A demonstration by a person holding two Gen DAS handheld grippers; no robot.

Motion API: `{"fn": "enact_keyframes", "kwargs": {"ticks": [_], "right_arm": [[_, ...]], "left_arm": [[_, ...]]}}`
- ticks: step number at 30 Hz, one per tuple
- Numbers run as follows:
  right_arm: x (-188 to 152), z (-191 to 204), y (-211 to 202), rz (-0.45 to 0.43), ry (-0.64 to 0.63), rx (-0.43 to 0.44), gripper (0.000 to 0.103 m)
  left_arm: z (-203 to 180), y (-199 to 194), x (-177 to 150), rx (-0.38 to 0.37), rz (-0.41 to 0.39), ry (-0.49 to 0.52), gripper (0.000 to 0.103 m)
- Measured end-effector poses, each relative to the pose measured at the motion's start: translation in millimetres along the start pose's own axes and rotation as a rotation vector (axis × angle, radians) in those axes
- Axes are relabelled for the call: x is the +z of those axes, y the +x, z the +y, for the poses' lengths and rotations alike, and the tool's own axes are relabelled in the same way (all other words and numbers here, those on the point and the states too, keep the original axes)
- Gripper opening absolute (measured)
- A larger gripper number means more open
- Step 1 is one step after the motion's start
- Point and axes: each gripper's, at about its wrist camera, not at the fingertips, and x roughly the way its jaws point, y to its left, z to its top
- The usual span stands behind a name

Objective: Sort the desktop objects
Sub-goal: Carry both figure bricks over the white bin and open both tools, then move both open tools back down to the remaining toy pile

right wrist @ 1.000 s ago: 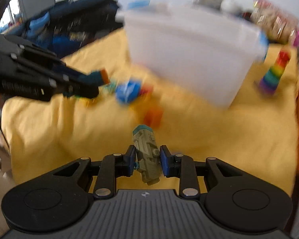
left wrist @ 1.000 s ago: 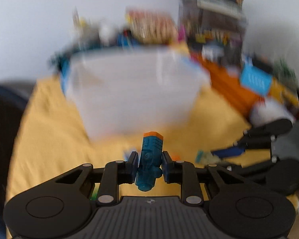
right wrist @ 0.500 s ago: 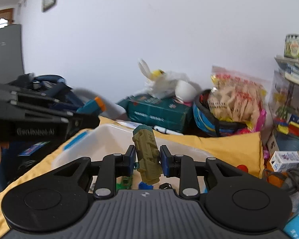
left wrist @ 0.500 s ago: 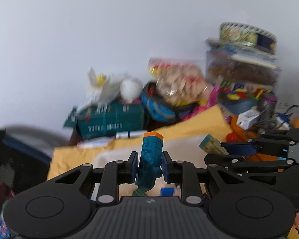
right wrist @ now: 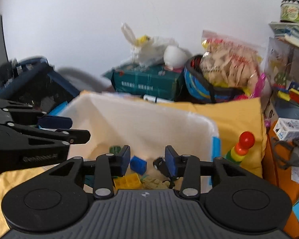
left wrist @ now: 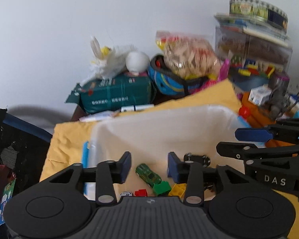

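— The toys sat down in the white bin [left wrist: 161, 123], which stood on the yellow cloth [left wrist: 69, 137]. I saw a green toy car [left wrist: 148, 174], a green brick [left wrist: 161, 187], a yellow brick [left wrist: 178, 189], a small red brick [left wrist: 141, 192] and a black toy car [left wrist: 197, 157] on its floor.

— And the two grippers?

— Both hung over the bin, side by side. The left gripper [left wrist: 149, 166] had its jaws parting, with nothing between the blue pads; the green car lay below that gap, not gripped.

— The right one?

— The right gripper [right wrist: 147, 160] was parting its jaws too, and they were empty. Below it lay a blue brick [right wrist: 138, 164], a yellow brick [right wrist: 127, 181] and an olive-coloured toy [right wrist: 152, 182], though blur kept me from telling what sort.

— Anything outside the bin?

— A rainbow stacking toy [right wrist: 241, 146] with a red ball on top stood on the cloth just beside the bin's right wall. Behind, against the wall, were a dark green package [right wrist: 147, 80] and a bag of snacks [right wrist: 229, 59].
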Motion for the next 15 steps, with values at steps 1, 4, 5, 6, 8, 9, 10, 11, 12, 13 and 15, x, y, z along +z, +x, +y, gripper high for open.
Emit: {"fn": "enact_keyframes", "kwargs": {"ticks": [1, 4, 5, 6, 8, 9, 10, 11, 12, 13, 15], "right_arm": [[1, 0, -5, -0.015, 0.002, 0.009, 0.043], [1, 2, -21, -0.061, -0.027, 0.028, 0.044], [1, 3, -28, -0.074, -0.038, 0.033, 0.044], [0, 3, -35, -0.086, -0.047, 0.042, 0.045], [-5, 4, -49, -0.104, -0.067, 0.068, 0.051], [-10, 4, -57, -0.105, -0.073, 0.077, 0.054], [-16, 4, -63, -0.101, -0.076, 0.082, 0.057], [-24, 4, -68, -0.092, -0.078, 0.086, 0.058], [-33, 4, -70, -0.073, -0.075, 0.085, 0.058], [-41, 4, -70, -0.052, -0.066, 0.079, 0.058], [-61, 6, -65, 0.002, -0.044, 0.104, 0.057]], "left_arm": [[2, -10, -3, -0.001, -0.023, -0.004, 0.058], [3, -34, -14, 0.028, -0.067, 0.018, 0.066], [4, -41, -20, 0.042, -0.07, 0.025, 0.066], [5, -49, -26, 0.047, -0.072, 0.028, 0.066], [9, -65, -42, 0.051, -0.09, 0.02, 0.066], [9, -72, -53, 0.063, -0.092, 0.016, 0.067], [8, -75, -62, 0.077, -0.082, 0.01, 0.071], [6, -77, -75, 0.084, -0.056, 0.005, 0.072], [4, -76, -86, 0.077, -0.028, 0.004, 0.072], [1, -73, -101, 0.051, 0.017, 0.009, 0.072], [-9, -65, -127, 0.02, 0.102, 0.03, 0.072]]}}
